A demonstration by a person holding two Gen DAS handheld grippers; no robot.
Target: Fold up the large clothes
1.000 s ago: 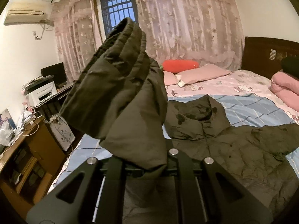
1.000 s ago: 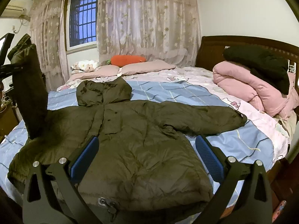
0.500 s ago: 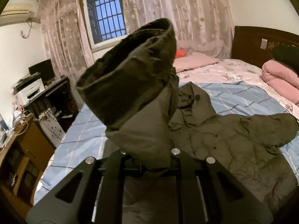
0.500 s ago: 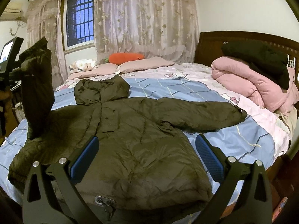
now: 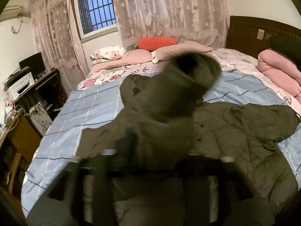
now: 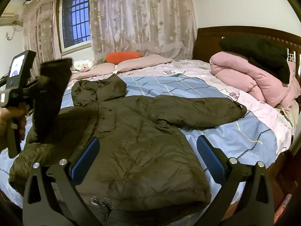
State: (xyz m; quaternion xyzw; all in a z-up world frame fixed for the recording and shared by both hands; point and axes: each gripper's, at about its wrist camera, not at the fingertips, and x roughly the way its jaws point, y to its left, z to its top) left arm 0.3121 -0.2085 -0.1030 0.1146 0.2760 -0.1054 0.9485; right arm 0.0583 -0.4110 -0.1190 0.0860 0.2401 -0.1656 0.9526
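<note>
A dark olive padded jacket (image 6: 131, 131) lies front up on the blue checked bedsheet (image 6: 235, 141), hood (image 6: 97, 90) toward the pillows, its right sleeve (image 6: 197, 111) stretched out flat. The other sleeve (image 5: 178, 98) is blurred and tipping forward over the jacket's chest. My left gripper (image 5: 152, 156) is below it with its jaws opening; the sleeve's base still lies between the spread fingers, and the pads no longer press it. In the right wrist view that sleeve (image 6: 50, 98) stands beside the left gripper's body (image 6: 17, 86). My right gripper (image 6: 148, 154) hovers open above the hem, holding nothing.
A folded pink quilt (image 6: 254, 82) with a black garment (image 6: 259, 52) on top sits at the right by the dark headboard (image 6: 207, 43). Pink pillows (image 6: 143, 62) and a red cushion (image 6: 122, 56) line the far side. A desk with a printer (image 5: 18, 82) stands left of the bed.
My left gripper moved forward and down over the bed, and its jaws went from shut on the raised sleeve to spread. The sleeve now tips toward the jacket's body. The right gripper stayed put.
</note>
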